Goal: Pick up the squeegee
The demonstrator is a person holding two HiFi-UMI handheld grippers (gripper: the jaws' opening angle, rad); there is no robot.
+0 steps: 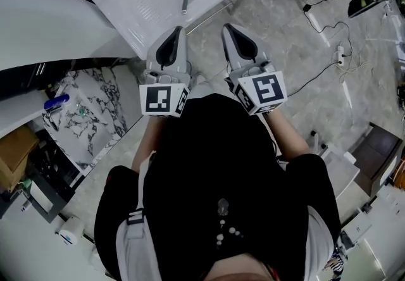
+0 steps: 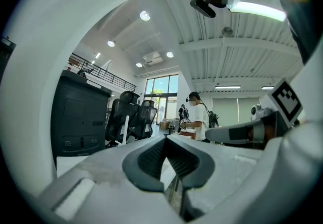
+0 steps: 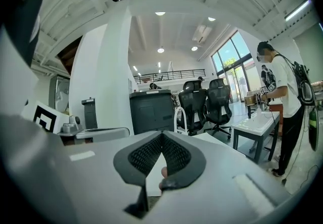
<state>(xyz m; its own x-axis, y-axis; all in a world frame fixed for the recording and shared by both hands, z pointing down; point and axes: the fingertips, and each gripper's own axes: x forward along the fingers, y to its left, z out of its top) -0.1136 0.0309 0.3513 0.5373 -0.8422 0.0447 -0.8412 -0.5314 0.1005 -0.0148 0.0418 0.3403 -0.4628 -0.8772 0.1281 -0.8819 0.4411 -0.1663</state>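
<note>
In the head view the squeegee (image 1: 185, 1) lies on the white basin table (image 1: 139, 14) ahead of me, its dark handle pointing toward me and its thin blade across the far end. My left gripper (image 1: 172, 36) is shut and empty, its tips over the near edge of that table. My right gripper (image 1: 231, 30) is beside it, also shut on nothing, just off the table's corner. The left gripper view shows the left gripper (image 2: 165, 138) with pads meeting; the right gripper view shows the right gripper (image 3: 161, 134) the same. The squeegee is in neither gripper view.
A white curved counter (image 1: 38, 14) and a marbled surface (image 1: 82, 115) stand at my left. Cables (image 1: 329, 52) trail over the stone floor at right. Office chairs (image 3: 207, 102), a dark cabinet (image 3: 151, 109) and a person (image 3: 282, 92) at another white table (image 3: 257, 122) are ahead.
</note>
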